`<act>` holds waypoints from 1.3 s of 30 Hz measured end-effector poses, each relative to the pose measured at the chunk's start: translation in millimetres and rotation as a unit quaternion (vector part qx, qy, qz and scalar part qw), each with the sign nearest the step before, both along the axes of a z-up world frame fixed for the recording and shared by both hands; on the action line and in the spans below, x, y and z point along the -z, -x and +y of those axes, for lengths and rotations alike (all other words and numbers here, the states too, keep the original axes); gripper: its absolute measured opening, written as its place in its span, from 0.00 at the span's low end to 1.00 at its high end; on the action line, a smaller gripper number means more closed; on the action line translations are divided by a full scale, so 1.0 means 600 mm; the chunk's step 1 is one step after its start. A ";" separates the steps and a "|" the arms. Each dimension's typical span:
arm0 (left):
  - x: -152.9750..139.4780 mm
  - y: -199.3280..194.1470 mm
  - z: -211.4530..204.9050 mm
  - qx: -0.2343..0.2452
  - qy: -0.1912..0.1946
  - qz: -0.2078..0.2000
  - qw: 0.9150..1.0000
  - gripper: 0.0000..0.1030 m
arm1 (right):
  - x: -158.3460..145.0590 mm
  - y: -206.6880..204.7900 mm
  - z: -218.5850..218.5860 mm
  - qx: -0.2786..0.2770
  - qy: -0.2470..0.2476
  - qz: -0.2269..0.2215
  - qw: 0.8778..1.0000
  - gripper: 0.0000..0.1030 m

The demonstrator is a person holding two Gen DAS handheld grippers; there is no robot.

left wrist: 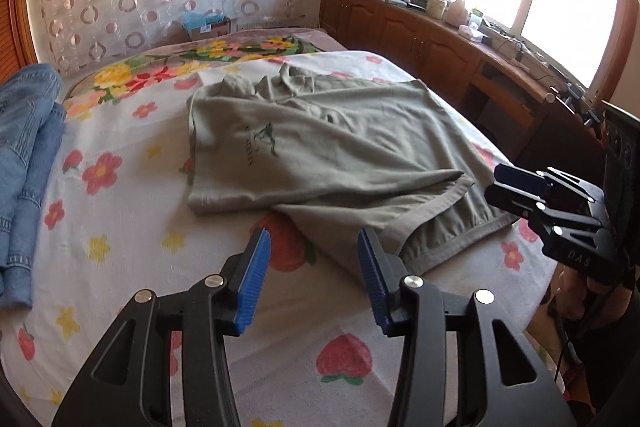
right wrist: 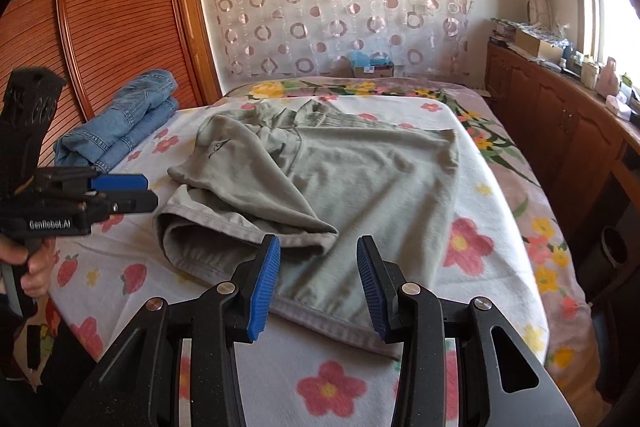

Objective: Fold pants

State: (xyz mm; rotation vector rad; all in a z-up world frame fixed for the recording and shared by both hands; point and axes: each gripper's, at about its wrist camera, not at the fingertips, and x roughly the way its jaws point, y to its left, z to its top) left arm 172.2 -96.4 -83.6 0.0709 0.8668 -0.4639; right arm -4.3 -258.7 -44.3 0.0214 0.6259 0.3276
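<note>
Your left tongs (left wrist: 314, 279) stood wide open with nothing between the pads, just short of the grey-green garment (left wrist: 320, 147) spread on the bed (left wrist: 120, 227). Your right tongs (right wrist: 318, 287) gaped equally wide, empty, above its near hem. Folded jeans (right wrist: 120, 127) lay left of the garment.

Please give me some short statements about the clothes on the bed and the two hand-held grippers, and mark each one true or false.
1. The grey-green polo shirt lies on the floral bed cover. True.
2. The folded jeans lie on top of the shirt. False: they lie apart, at the bed's left side.
3. The left hand-held gripper is open and empty. True.
4. The right hand-held gripper grips the hem. False: it is open, holding nothing.
</note>
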 end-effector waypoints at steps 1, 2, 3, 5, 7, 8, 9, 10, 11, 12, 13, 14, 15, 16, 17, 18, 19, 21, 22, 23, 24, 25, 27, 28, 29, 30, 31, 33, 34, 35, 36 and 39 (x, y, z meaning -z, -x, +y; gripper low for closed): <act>0.003 0.002 0.001 -0.002 0.001 0.002 1.000 0.45 | 0.002 -0.007 0.003 -0.001 -0.002 0.003 1.000 0.40; 0.007 0.005 0.001 -0.003 0.001 0.003 1.000 0.45 | 0.004 -0.015 0.002 -0.002 -0.007 0.006 1.000 0.40; 0.011 0.007 0.001 -0.003 0.001 0.004 1.000 0.45 | 0.008 -0.023 0.000 -0.002 -0.011 0.012 1.000 0.40; 0.015 0.010 0.002 -0.004 0.001 0.003 1.000 0.45 | 0.012 -0.037 -0.002 0.003 -0.017 0.023 1.000 0.40; 0.017 0.013 0.002 -0.008 0.000 0.001 1.000 0.45 | 0.016 -0.047 -0.006 0.009 -0.021 0.031 0.999 0.40; 0.019 0.015 0.003 -0.010 0.001 0.001 1.000 0.45 | 0.016 -0.050 -0.010 0.011 -0.024 0.034 0.999 0.40; 0.020 0.016 0.005 -0.011 0.004 0.001 1.000 0.45 | 0.017 -0.054 -0.015 0.012 -0.030 0.038 0.999 0.40; 0.022 0.018 0.006 -0.011 0.007 0.002 1.000 0.45 | 0.017 -0.057 -0.018 0.012 -0.035 0.042 0.998 0.36; 0.022 0.020 0.007 -0.011 0.008 0.002 1.000 0.45 | 0.017 -0.059 -0.019 0.011 -0.035 0.048 0.998 0.34; 0.022 0.021 0.007 -0.012 0.008 0.002 1.000 0.45 | 0.018 -0.063 -0.021 0.011 -0.033 0.055 0.998 0.31; 0.022 0.022 0.007 -0.012 0.008 0.001 1.000 0.45 | 0.021 -0.067 -0.024 0.009 -0.035 0.064 0.997 0.27; 0.022 0.024 0.007 -0.012 0.008 0.000 1.000 0.45 | 0.021 -0.072 -0.020 0.005 -0.041 0.072 0.997 0.25; 0.021 0.026 0.006 -0.012 0.008 -0.002 1.000 0.45 | 0.023 -0.075 -0.022 0.000 -0.048 0.079 0.996 0.20; 0.020 0.027 0.007 -0.011 0.009 -0.003 1.000 0.45 | 0.022 -0.077 -0.025 -0.002 -0.054 0.082 0.995 0.11; 0.019 0.029 0.007 -0.011 0.010 -0.005 1.000 0.45 | 0.020 -0.078 -0.029 -0.006 -0.060 0.084 0.995 0.08; 0.019 0.028 0.008 -0.011 0.010 -0.005 1.000 0.45 | 0.016 -0.073 -0.029 -0.013 -0.069 0.083 0.994 0.06; 0.018 0.029 0.008 -0.012 0.010 -0.006 1.000 0.45 | 0.011 -0.072 -0.031 -0.019 -0.076 0.081 0.994 0.05; 0.015 0.029 0.008 -0.013 0.010 -0.008 1.000 0.45 | 0.002 -0.066 -0.036 -0.023 -0.081 0.071 0.994 0.05; 0.013 0.029 0.007 -0.013 0.011 -0.009 1.000 0.45 | -0.005 -0.061 -0.039 -0.024 -0.082 0.065 0.994 0.05; 0.012 0.030 0.007 -0.012 0.013 -0.010 1.000 0.45 | -0.012 -0.055 -0.046 -0.024 -0.084 0.058 0.994 0.05; 0.009 0.032 0.006 -0.010 0.014 -0.012 1.000 0.45 | -0.020 -0.046 -0.051 -0.024 -0.084 0.052 0.995 0.05; 0.006 0.033 0.004 -0.009 0.015 -0.014 1.000 0.45 | -0.029 -0.039 -0.057 -0.023 -0.083 0.044 0.995 0.05; 0.001 0.036 0.001 -0.006 0.016 -0.018 1.000 0.45 | -0.041 -0.022 -0.068 -0.023 -0.078 0.033 0.996 0.05; -0.001 0.036 -0.001 -0.005 0.017 -0.020 1.000 0.45 | -0.045 -0.015 -0.073 -0.022 -0.075 0.030 0.996 0.05; -0.003 0.036 -0.003 -0.004 0.017 -0.021 1.000 0.45 | -0.046 -0.006 -0.075 -0.021 -0.072 0.026 0.997 0.05; -0.005 0.036 -0.005 -0.003 0.016 -0.022 1.000 0.45 | -0.046 -0.001 -0.080 -0.018 -0.068 0.026 0.997 0.05; -0.006 0.036 -0.007 -0.002 0.016 -0.023 1.000 0.45 | -0.045 0.004 -0.083 -0.015 -0.066 0.026 0.997 0.05; -0.007 0.035 -0.010 -0.001 0.016 -0.024 1.000 0.45 | -0.040 0.012 -0.090 -0.009 -0.061 0.027 0.998 0.05; -0.007 0.034 -0.011 0.000 0.016 -0.024 1.000 0.45 | -0.038 0.018 -0.091 -0.005 -0.057 0.028 0.998 0.05; -0.007 0.033 -0.012 0.000 0.016 -0.024 1.000 0.45 | -0.039 0.026 -0.093 0.000 -0.052 0.030 0.998 0.05; -0.007 0.032 -0.013 0.000 0.016 -0.024 1.000 0.45 | -0.038 0.030 -0.098 0.003 -0.049 0.032 0.998 0.05; -0.006 0.030 -0.013 -0.002 0.015 -0.025 1.000 0.45 | -0.035 0.045 -0.108 0.010 -0.047 0.037 0.998 0.05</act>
